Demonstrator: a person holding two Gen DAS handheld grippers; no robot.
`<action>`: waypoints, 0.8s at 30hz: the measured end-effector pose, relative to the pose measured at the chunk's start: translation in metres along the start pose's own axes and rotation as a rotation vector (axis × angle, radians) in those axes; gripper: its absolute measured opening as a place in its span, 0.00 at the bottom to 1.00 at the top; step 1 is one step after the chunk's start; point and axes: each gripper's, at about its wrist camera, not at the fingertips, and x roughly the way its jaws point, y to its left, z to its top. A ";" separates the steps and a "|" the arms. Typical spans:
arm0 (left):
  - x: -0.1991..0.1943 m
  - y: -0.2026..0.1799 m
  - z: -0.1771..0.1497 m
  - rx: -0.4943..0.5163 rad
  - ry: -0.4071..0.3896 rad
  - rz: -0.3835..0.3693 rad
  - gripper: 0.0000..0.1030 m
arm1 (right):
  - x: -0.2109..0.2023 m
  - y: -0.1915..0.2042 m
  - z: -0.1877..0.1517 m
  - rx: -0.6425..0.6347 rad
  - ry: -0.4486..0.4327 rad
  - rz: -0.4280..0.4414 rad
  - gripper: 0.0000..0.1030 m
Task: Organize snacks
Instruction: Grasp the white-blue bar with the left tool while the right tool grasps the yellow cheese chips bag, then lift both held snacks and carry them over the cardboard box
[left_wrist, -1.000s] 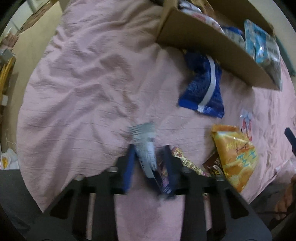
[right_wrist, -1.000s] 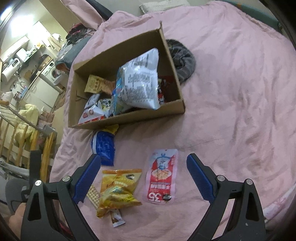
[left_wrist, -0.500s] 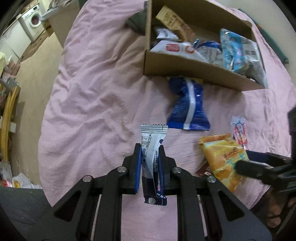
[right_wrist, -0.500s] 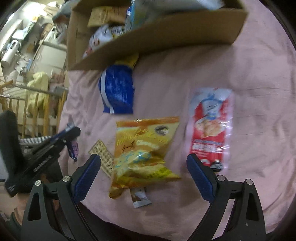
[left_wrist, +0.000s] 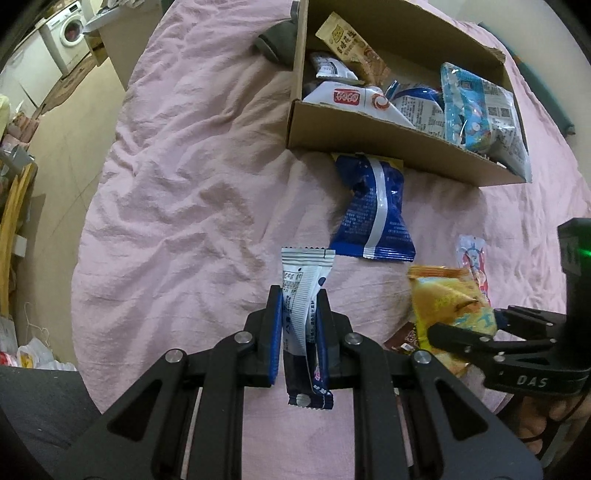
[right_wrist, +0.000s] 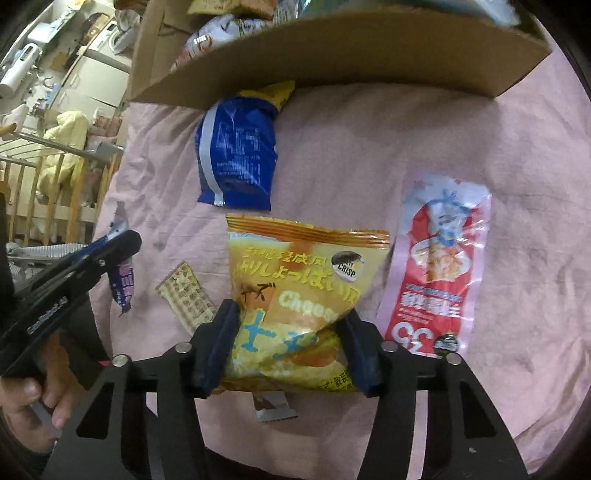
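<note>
Left hand-held gripper (left_wrist: 299, 332) was clamped on a white-and-blue snack packet (left_wrist: 304, 295), held above the pink bed cover (left_wrist: 177, 206). Right hand-held gripper (right_wrist: 288, 347) had just been closing, jaws pinching the yellow cheese crisp bag (right_wrist: 295, 295) (still lying on the cover), near the cardboard box (right_wrist: 332, 55).

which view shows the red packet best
The right wrist view: the red packet lies whole and flat beside the cheese bag. The left wrist view shows only a small, distorted sliver.
</note>
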 end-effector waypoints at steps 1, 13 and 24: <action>0.000 -0.001 0.000 0.003 -0.002 0.002 0.13 | -0.005 -0.003 -0.001 -0.001 -0.010 0.007 0.53; 0.000 -0.004 -0.001 0.011 -0.013 0.011 0.13 | -0.053 -0.018 -0.005 0.004 -0.193 0.079 0.53; -0.014 -0.004 0.000 0.008 -0.086 0.025 0.13 | -0.088 -0.005 -0.009 -0.040 -0.332 0.134 0.52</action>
